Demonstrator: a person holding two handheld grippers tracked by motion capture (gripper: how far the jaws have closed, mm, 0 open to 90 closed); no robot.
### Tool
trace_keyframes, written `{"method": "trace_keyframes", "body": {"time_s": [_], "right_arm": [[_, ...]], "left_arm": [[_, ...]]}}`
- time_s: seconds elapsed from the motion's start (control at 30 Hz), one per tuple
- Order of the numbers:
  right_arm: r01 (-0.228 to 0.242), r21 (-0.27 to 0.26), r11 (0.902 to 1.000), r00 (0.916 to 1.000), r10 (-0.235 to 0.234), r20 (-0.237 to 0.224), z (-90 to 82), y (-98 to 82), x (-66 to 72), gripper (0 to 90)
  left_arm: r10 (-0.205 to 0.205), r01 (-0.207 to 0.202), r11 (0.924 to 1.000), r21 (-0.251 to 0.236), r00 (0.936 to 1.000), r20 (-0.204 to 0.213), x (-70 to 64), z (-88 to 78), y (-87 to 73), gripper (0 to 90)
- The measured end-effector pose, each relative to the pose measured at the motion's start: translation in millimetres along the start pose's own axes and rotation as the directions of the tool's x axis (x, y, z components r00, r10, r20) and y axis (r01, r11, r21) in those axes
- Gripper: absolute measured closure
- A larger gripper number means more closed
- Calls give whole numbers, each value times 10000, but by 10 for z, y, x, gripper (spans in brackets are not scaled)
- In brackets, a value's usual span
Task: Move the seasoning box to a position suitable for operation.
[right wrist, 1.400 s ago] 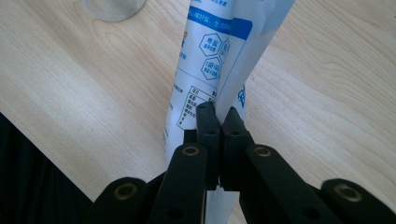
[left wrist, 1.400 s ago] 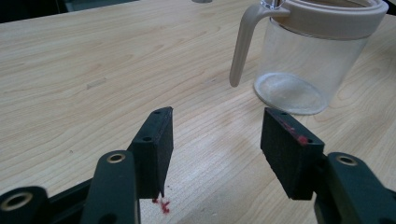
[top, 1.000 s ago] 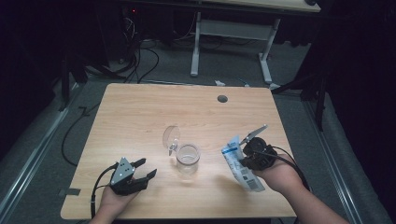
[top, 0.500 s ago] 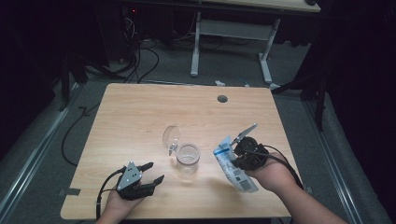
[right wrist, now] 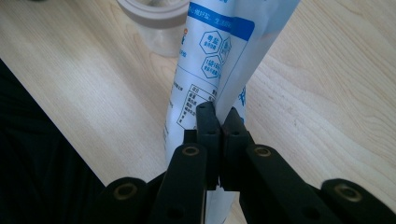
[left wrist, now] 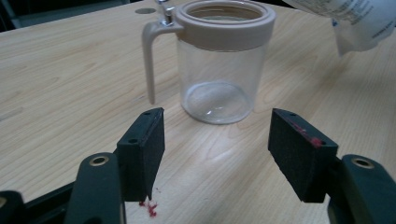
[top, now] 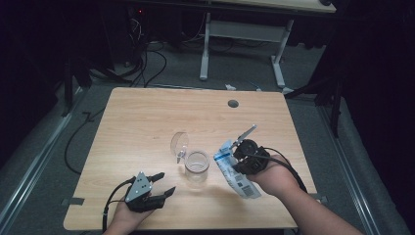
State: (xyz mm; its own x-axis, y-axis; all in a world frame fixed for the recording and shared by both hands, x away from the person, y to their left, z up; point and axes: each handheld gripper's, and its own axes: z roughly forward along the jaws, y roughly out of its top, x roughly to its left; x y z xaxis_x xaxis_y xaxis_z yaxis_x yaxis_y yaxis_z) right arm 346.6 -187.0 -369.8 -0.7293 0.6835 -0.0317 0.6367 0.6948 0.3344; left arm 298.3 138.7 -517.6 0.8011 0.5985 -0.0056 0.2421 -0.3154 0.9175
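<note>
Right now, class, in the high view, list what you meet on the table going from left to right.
Left claw → open lid of the jar → clear glass jar → white and blue packet → right claw, clamped on the packet.

High view looks down over the table (top: 147,117); both gripper views sit low, sharing the jar (left wrist: 222,60).

Only print is on the white-and-blue pouch (right wrist: 219,60): blue hexagon badges with small Chinese characters, plus a boxed table lower down. Too small and creased, probably nothing readable. Jar (left wrist: 223,60) carries no markings.
</note>
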Motion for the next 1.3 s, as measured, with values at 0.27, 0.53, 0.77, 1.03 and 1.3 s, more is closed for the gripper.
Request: {"method": "trace_keyframes", "body": {"time_s": [0.27, 0.53, 0.77, 1.03, 1.3], "right_arm": [[222, -90, 9997, 9997, -223, -35, -42, 123, 77, 893], [396, -266, 9989, 9992, -397, -59, -89, 216, 146, 894], [414, -310, 9987, 9990, -418, -135, -107, 277, 183, 894], [439, -258, 9987, 9989, -443, -144, -94, 296, 179, 893], [516, -331, 9981, 9983, -524, -237, -122, 302, 198, 893]], "left_arm": [[-284, 294, 9991, -314, 9992, 293, -205, 107, 64, 370], [132, -130, 9999, -25, 9971, 749, -450, 314, 198, 367], [300, -285, 9995, -162, 9949, 966, -595, 482, 267, 368], [287, -257, 9994, -214, 9869, 1588, -724, 683, 361, 354], [354, -324, 9993, -188, 9803, 1942, -816, 857, 400, 311]]}}
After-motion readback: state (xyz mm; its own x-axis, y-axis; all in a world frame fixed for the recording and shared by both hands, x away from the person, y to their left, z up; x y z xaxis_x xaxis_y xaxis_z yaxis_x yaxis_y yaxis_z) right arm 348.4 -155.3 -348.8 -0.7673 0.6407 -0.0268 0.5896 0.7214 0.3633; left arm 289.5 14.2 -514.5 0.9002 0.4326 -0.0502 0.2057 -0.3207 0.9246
